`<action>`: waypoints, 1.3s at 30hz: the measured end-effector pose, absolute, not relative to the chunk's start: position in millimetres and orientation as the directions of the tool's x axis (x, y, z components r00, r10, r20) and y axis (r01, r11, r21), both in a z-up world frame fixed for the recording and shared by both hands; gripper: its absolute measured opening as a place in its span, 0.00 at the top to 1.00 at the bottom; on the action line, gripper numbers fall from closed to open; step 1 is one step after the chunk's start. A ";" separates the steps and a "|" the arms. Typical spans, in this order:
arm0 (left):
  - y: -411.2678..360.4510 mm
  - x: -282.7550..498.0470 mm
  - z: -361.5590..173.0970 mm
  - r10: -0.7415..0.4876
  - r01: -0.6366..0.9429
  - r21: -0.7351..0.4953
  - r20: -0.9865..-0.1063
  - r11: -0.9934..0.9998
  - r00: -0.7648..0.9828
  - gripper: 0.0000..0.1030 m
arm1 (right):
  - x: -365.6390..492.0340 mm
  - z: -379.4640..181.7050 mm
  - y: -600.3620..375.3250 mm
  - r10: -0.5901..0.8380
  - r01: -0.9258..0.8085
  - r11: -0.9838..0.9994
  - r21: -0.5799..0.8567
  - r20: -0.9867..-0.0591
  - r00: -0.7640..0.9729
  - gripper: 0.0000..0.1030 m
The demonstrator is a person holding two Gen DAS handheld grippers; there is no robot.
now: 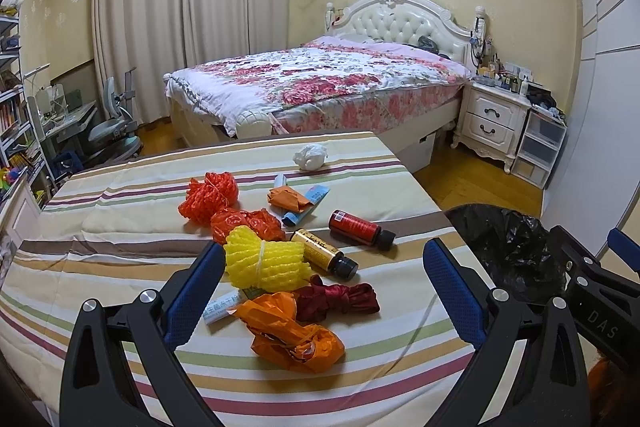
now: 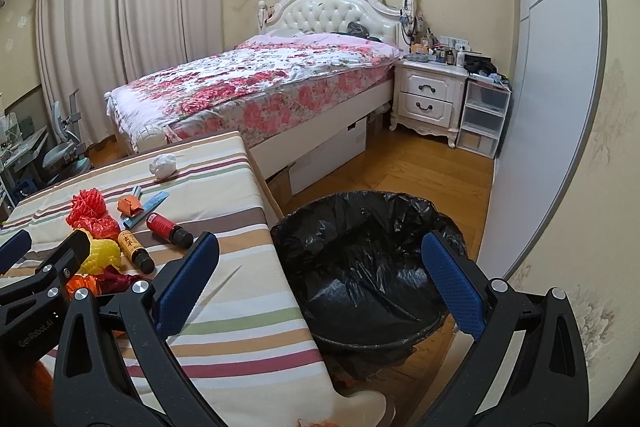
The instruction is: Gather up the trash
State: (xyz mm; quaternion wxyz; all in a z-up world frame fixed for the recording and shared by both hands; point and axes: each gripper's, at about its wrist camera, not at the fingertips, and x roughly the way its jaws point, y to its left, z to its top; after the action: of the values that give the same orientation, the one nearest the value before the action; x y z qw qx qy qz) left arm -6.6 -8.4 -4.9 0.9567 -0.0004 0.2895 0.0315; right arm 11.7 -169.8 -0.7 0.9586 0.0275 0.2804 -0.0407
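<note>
Trash lies on a striped tablecloth (image 1: 120, 227): a yellow foam net (image 1: 264, 263), two red foam nets (image 1: 208, 197), an orange plastic bag (image 1: 292, 335), a dark red ribbon (image 1: 340, 301), a gold bottle (image 1: 324, 253), a red bottle (image 1: 360, 227), an orange wrapper (image 1: 286, 199) and a white crumpled tissue (image 1: 310, 157). My left gripper (image 1: 324, 267) is open and empty above the pile. My right gripper (image 2: 320, 267) is open and empty, over the rim of a bin lined with a black bag (image 2: 360, 267) beside the table's right edge.
A bed with a floral cover (image 1: 320, 79) stands behind the table. A white nightstand (image 1: 492, 119) and plastic drawers (image 1: 536, 147) are at the right wall. A desk and chair (image 1: 112, 127) and shelves (image 1: 12, 107) are at the left. Wooden floor (image 2: 400, 163) surrounds the bin.
</note>
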 end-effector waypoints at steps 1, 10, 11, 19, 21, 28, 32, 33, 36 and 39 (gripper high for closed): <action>-9.0 -6.5 -5.0 0.060 -0.060 0.018 -0.554 0.998 0.830 0.06 | 12.1 -1.2 -168.9 -0.064 0.094 0.995 0.028 -0.540 0.839 0.04; -12.0 -5.2 2.5 0.065 -0.059 0.029 -0.542 0.998 0.838 0.06 | 13.6 -2.0 -162.8 -0.094 0.097 0.995 -0.021 -0.533 0.841 0.04; -12.1 -5.3 4.1 0.065 -0.058 0.029 -0.539 0.998 0.840 0.06 | 13.4 -2.1 -163.1 -0.095 0.098 0.995 -0.022 -0.533 0.841 0.04; -8.2 -6.2 7.8 0.041 -0.043 0.009 -0.537 0.999 0.843 0.07 | 13.4 -3.0 -161.2 -0.083 0.088 0.996 -0.015 -0.539 0.839 0.04; -2.9 -8.0 5.8 0.037 -0.042 0.004 -0.544 0.999 0.839 0.07 | 13.9 -3.5 -158.3 -0.077 0.081 0.997 -0.016 -0.541 0.837 0.04; 25.6 -13.7 -0.5 0.100 -0.101 0.029 -0.547 0.995 0.831 0.08 | 14.7 -8.1 -148.7 -0.038 0.045 0.999 -0.002 -0.559 0.828 0.04; 47.0 -18.6 -4.1 0.141 -0.143 0.039 -0.556 0.989 0.819 0.13 | 15.3 -11.4 -139.2 -0.013 0.017 1.000 0.000 -0.573 0.820 0.13; 52.5 -20.0 -5.5 0.147 -0.151 0.039 -0.561 0.988 0.815 0.14 | 15.5 -12.6 -137.3 -0.008 0.011 1.000 0.001 -0.577 0.817 0.14; 64.0 -20.0 -11.4 0.156 -0.167 0.036 -0.587 0.985 0.795 0.24 | 15.5 -14.8 -133.3 0.006 -0.007 1.000 0.001 -0.590 0.807 0.20; 69.8 -20.4 -17.6 0.168 -0.180 0.041 -0.602 0.983 0.781 0.24 | 14.8 -17.1 -127.3 0.040 -0.033 0.999 0.023 -0.601 0.798 0.21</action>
State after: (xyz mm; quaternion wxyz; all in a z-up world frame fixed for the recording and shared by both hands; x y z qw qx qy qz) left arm -20.4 69.8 -17.6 0.9436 -0.0095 0.3180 0.0921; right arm 14.8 -127.3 -17.1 0.9483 0.0055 0.3169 0.0191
